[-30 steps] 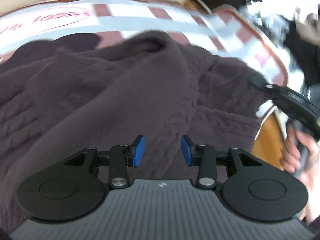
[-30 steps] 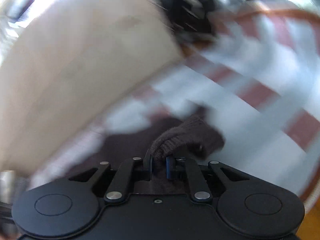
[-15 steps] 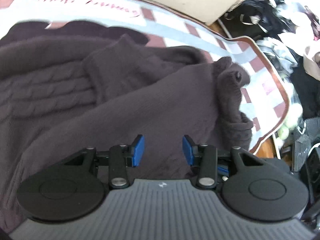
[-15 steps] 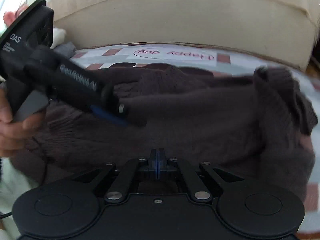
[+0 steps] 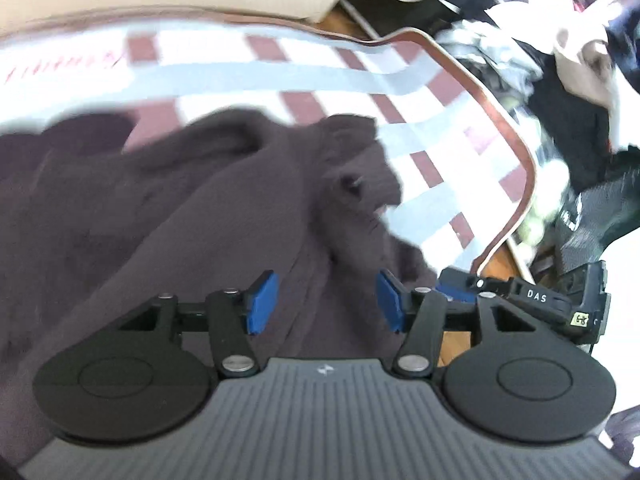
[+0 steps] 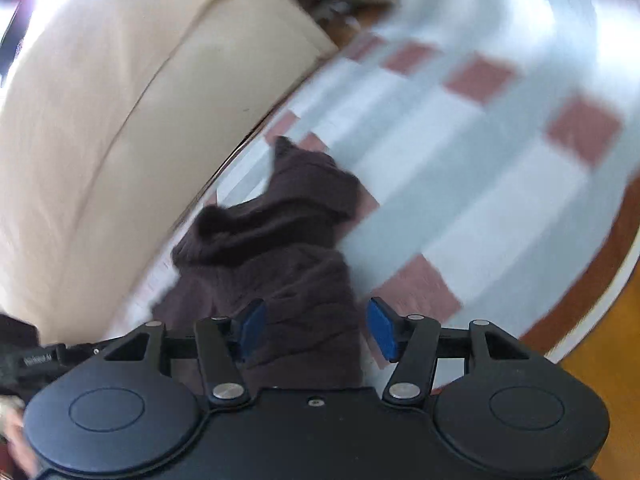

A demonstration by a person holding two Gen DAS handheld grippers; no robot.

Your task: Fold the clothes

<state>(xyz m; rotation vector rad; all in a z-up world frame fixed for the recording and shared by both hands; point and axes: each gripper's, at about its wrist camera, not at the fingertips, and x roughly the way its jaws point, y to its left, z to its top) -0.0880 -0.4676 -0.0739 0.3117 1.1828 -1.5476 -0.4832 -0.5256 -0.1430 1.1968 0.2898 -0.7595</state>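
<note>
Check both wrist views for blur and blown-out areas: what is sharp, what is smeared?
Left wrist view: the left gripper is sharp; the dark sweater and checked mat are motion-smeared, and the top right corner is blown out. Right wrist view: the right gripper is crisp, the mat streaks heavily, the sweater sleeve is softer, and the top left corner glares.

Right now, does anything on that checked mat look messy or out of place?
Yes. The dark knit sweater lies rumpled on the checked mat, and its sleeve is bunched into a lump near the mat's edge by the beige cushion instead of lying flat. Both views are blurred, so finer detail is unclear.
</note>
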